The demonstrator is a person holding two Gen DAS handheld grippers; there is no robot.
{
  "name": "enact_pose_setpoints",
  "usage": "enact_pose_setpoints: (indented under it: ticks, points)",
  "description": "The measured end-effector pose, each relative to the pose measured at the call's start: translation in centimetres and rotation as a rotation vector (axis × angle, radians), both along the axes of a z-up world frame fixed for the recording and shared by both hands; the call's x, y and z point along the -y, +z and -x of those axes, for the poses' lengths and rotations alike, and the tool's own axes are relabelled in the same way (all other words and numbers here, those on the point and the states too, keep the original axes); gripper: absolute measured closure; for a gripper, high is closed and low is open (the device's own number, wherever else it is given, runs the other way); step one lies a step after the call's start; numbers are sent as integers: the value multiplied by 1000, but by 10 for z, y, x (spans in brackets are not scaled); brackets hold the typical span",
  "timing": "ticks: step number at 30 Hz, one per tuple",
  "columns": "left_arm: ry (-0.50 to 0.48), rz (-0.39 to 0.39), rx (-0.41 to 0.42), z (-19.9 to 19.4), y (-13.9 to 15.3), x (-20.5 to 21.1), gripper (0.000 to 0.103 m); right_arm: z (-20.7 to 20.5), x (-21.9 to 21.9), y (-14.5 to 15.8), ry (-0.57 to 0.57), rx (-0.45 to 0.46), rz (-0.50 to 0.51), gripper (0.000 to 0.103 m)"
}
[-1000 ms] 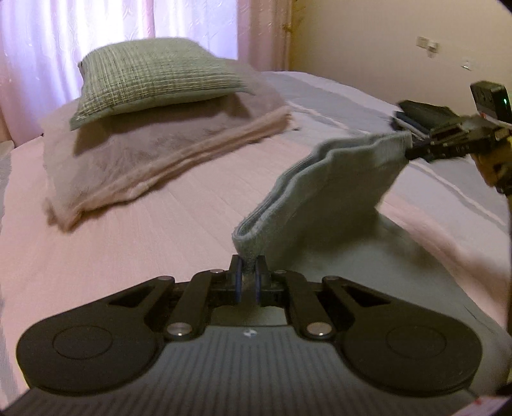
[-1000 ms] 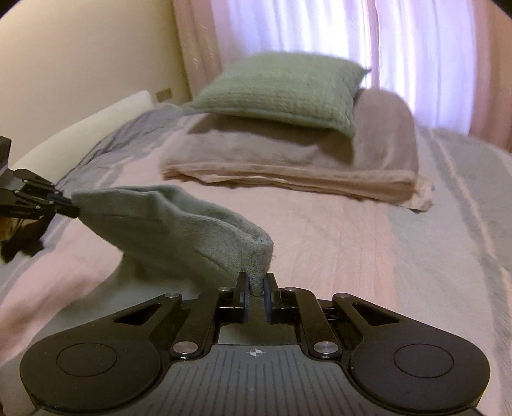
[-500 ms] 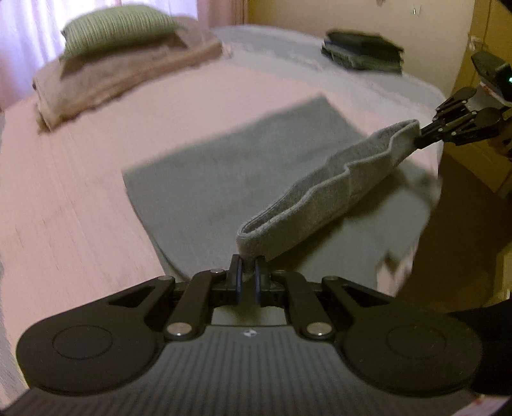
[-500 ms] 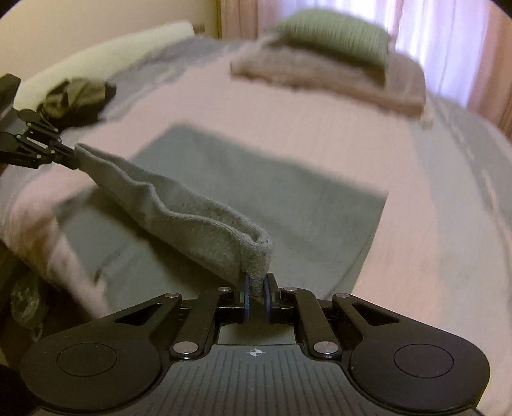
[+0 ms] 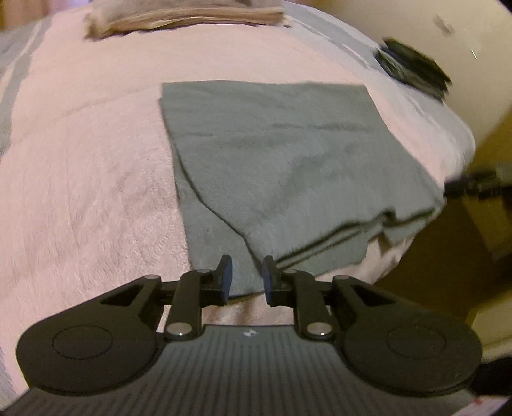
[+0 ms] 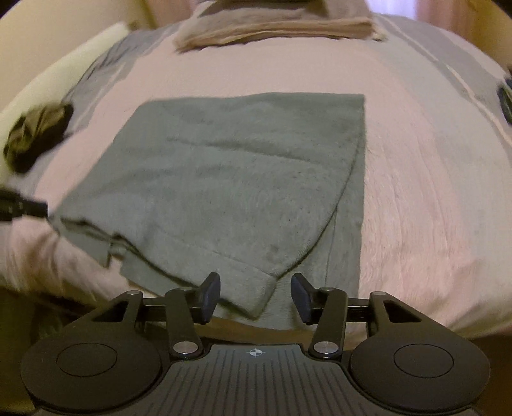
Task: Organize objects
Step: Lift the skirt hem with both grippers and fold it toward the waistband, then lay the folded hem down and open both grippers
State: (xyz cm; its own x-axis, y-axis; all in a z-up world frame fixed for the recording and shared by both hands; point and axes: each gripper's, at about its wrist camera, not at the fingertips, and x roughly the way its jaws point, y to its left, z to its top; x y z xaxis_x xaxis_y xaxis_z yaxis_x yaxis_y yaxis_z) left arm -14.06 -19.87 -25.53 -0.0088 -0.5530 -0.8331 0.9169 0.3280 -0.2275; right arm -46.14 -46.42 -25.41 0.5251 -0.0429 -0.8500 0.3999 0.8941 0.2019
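The grey terry-cloth towel [image 5: 288, 166] is lying folded over on itself near the front edge of the pink quilted bed [image 5: 86, 179], its upper layer sitting slightly askew so that a strip of the lower layer is showing along one side and along the front; one front corner is sagging just over the bed's front edge. The left gripper [image 5: 244, 276] is hovering at the towel's front edge with its jaws parted a little and nothing between them; the right gripper [image 6: 254, 296] is waiting at the other front corner with its jaws spread wider, the corner of the upper layer lying in the gap but not pinched (neither gripper is holding cloth). Judging by this, one fold is laid down and released, and the towel is looking ready for a second fold; the next move is calling for a fresh grip on both layers together, at an edge, with the layers squared first. Farther out, a stack of beige folded blankets [image 6: 275, 24] is resting by the far edge; a dark folded pile [image 5: 412, 68] is sitting toward the bed's right side, and a crumpled dark olive garment [image 6: 38, 134] toward its left.
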Motion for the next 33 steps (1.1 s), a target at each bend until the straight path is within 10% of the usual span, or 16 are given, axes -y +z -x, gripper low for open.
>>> enact_pose_setpoints:
  ticks: [10,18,21,25,33]
  points:
    - [306,-14,-371,-29,-35,22,73,5,24,-20,-200,20,-179,53]
    - [333,-118,-367,-21,-55,39,77,11,33,-42,-297,32,-302,53]
    - [332,-128,-331,-21,-52,39,91,16,40,-42,-364,59,-369,76]
    - [301,-86,-298,-20,-33,30,96,22,45,-33,-388,32,-359,92]
    - [272,-67,-302,-17,-31,14,96,32,34,-12,-317,9,-289,93]
